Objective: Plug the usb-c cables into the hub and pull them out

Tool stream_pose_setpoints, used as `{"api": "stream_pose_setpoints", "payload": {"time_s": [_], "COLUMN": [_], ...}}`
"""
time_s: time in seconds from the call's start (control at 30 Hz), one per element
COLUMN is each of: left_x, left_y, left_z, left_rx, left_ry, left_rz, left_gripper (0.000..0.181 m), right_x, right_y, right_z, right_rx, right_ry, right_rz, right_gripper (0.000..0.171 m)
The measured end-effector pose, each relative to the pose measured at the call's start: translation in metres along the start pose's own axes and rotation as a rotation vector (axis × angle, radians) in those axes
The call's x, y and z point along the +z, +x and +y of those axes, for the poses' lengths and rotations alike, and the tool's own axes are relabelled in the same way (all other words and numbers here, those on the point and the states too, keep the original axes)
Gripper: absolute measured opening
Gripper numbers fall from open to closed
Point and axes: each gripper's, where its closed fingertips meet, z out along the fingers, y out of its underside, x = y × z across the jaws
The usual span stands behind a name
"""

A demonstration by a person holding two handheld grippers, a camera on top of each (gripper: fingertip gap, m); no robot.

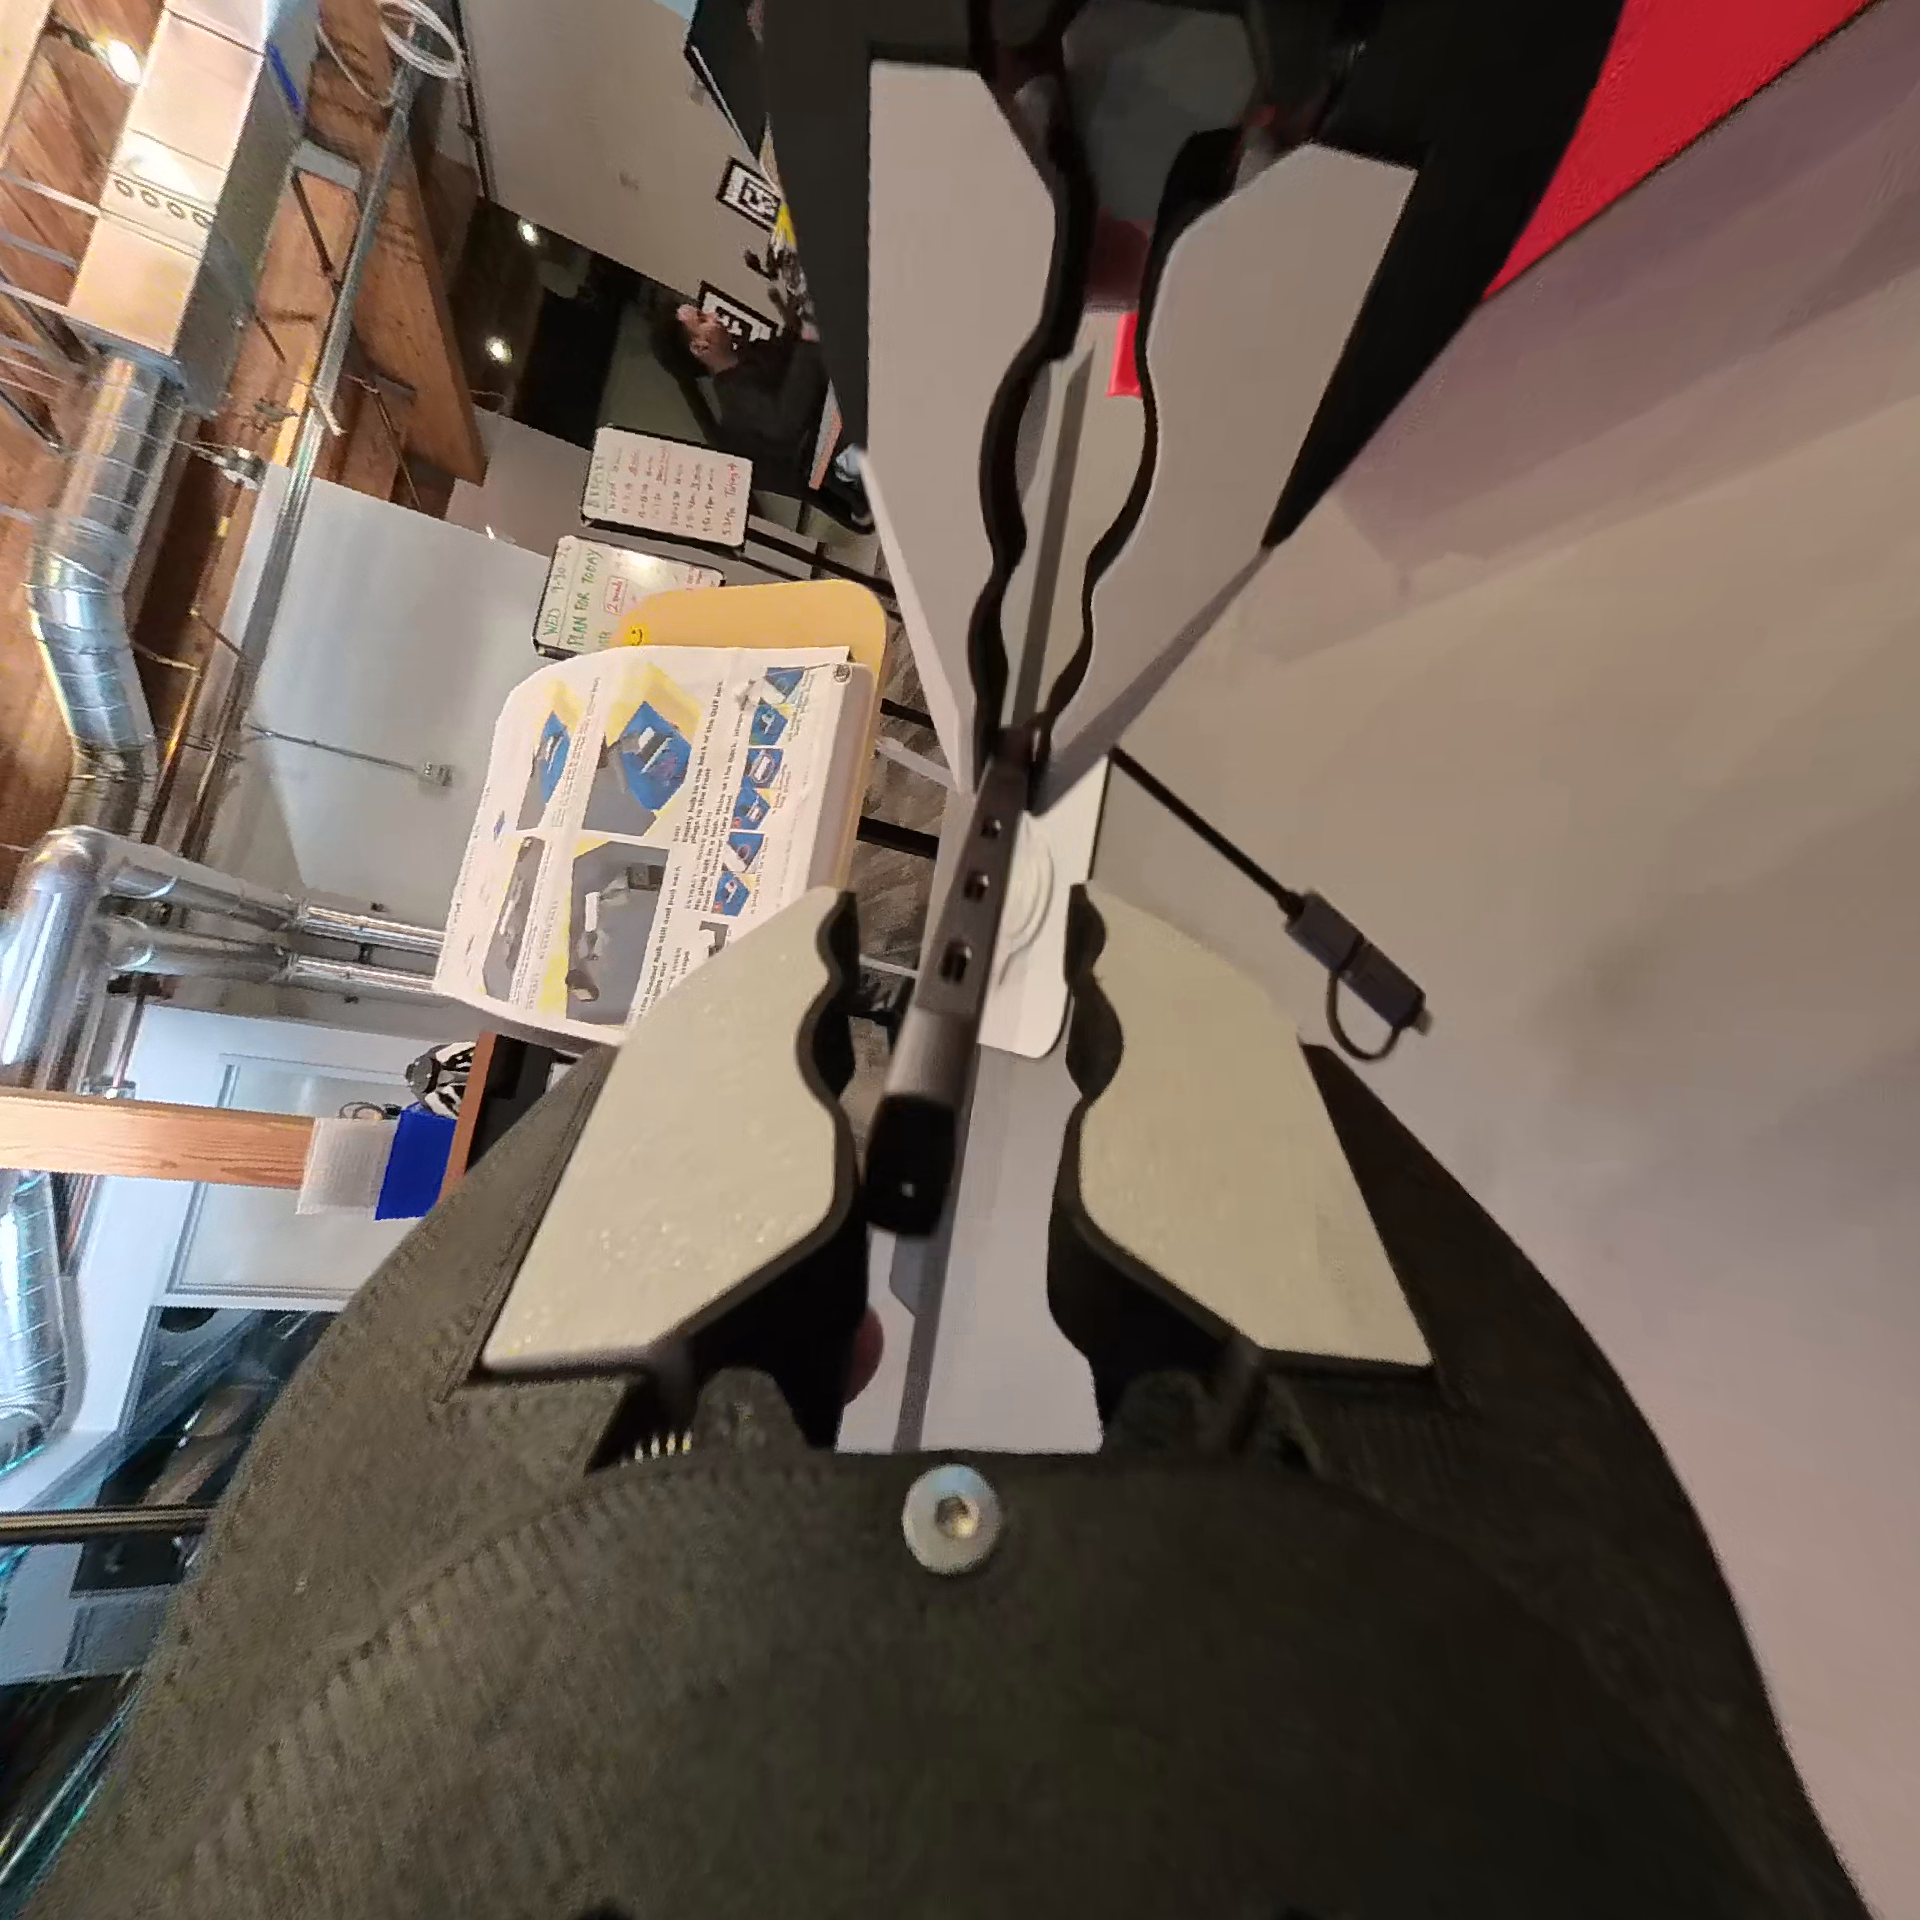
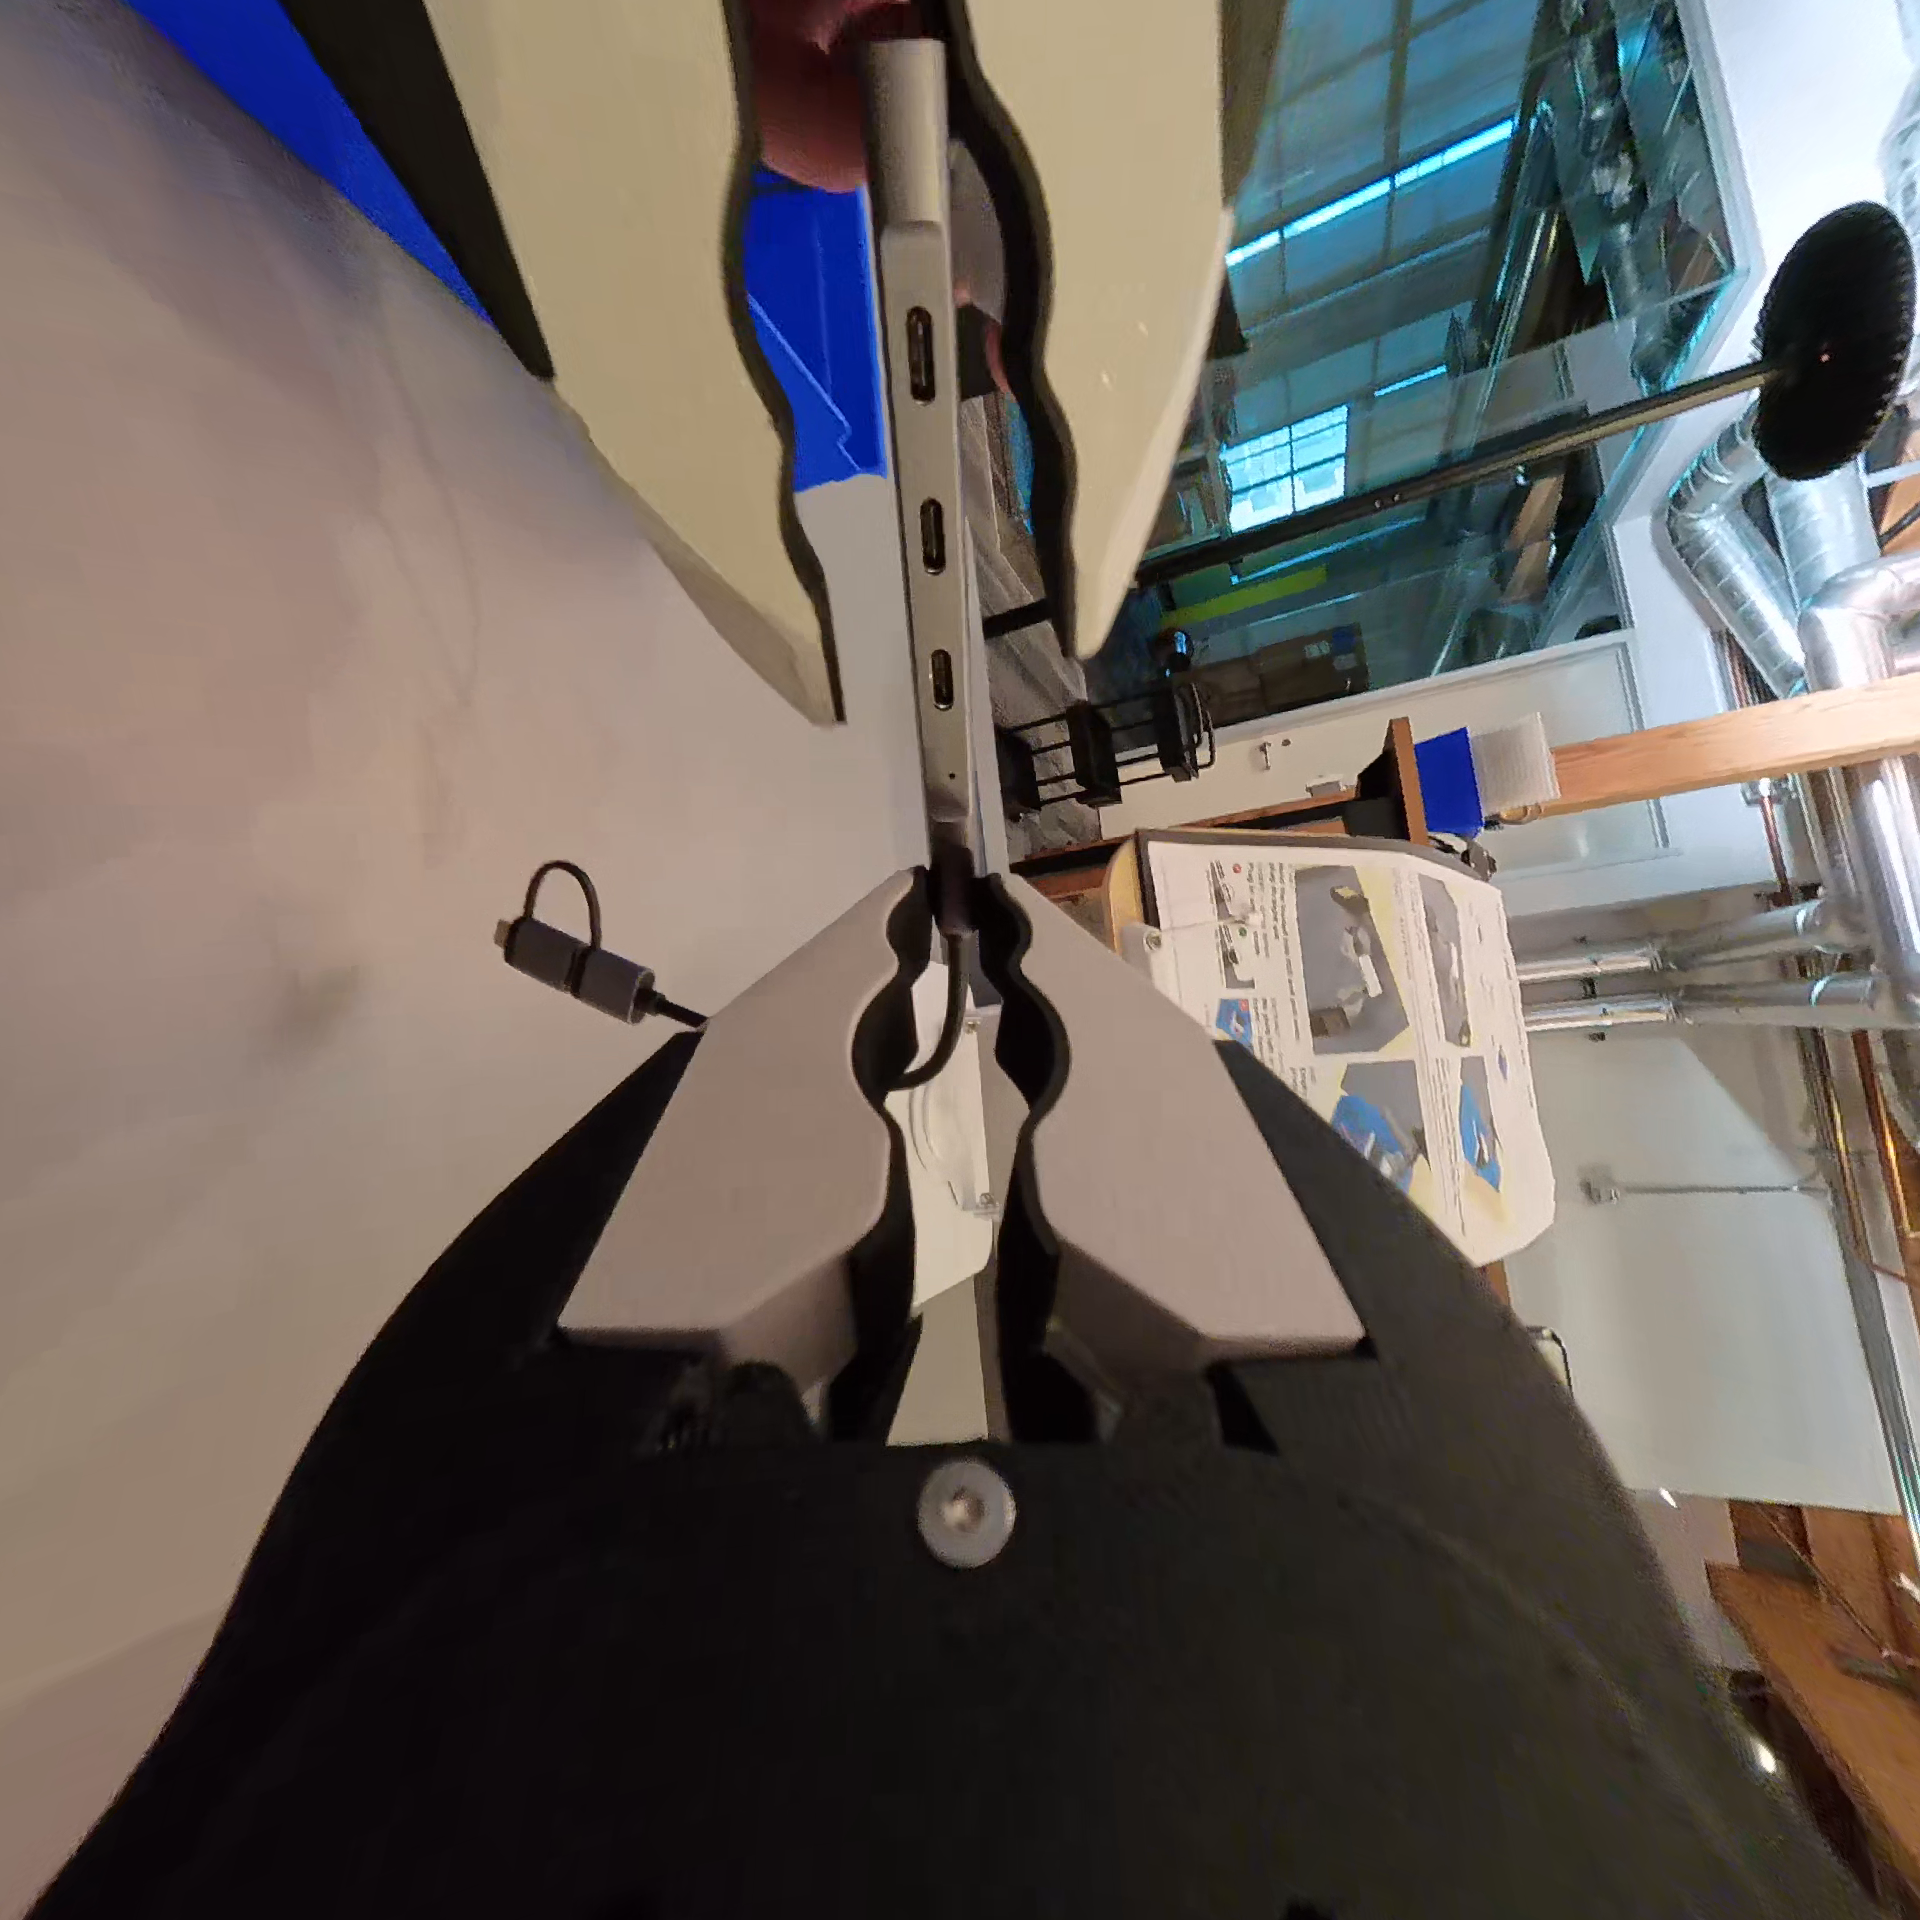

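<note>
USB-C hub (image 2: 940, 540) hangs in the air between your grippers: the right gripper (image 2: 961, 894) pinches its cable end, the left gripper (image 1: 961, 1039) stands apart around its far end. Its plug (image 2: 582, 971) lies on the table (image 2: 312, 623); twist, and the cable joint strains.

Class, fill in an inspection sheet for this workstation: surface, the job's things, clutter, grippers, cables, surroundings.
Surface: grey table, mostly bare.
Job's things: slim grey hub held off the table between both grippers; three side ports empty.
Clutter: white card under the hub.
Grippers: left gripper open around the hub's end; right gripper shut on the hub's cable stub.
Cables: black cable with adapter plug lying loose on the table.
Surroundings: printed instruction sheet, metal ducts, whiteboards.
</note>
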Motion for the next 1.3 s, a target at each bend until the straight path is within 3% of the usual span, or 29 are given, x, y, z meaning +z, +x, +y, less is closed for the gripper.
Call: {"api": "stream_pose_setpoints", "payload": {"time_s": [0.27,0.5,0.67,0.97,1.3], "left_x": [-0.009,-0.013,-0.009,-0.004,0.001], "left_y": [-0.024,-0.034,-0.028,-0.019,-0.005], "left_z": [0.005,0.014,0.015,0.018,0.029], "left_rx": [-0.032,-0.016,0.019,0.022,0.039], "left_ry": [0.01,-0.025,-0.044,-0.063,-0.097], "left_rz": [-0.087,-0.14,-0.138,-0.109,-0.057], "left_gripper": [0.044,0.043,0.041,0.04,0.039], "right_x": [-0.026,-0.102,-0.148,-0.169,-0.17], "right_y": [0.057,0.155,0.179,0.105,-0.028], "right_z": [0.047,0.131,0.202,0.301,0.38], "right_rx": [0.044,0.181,0.295,0.559,0.571], "right_ry": [-0.123,-0.285,-0.401,-0.578,-0.936], "right_rz": [0.115,0.343,0.417,0.257,-0.179], "right_gripper": [0.006,0.006,0.006,0.007,0.007]}}
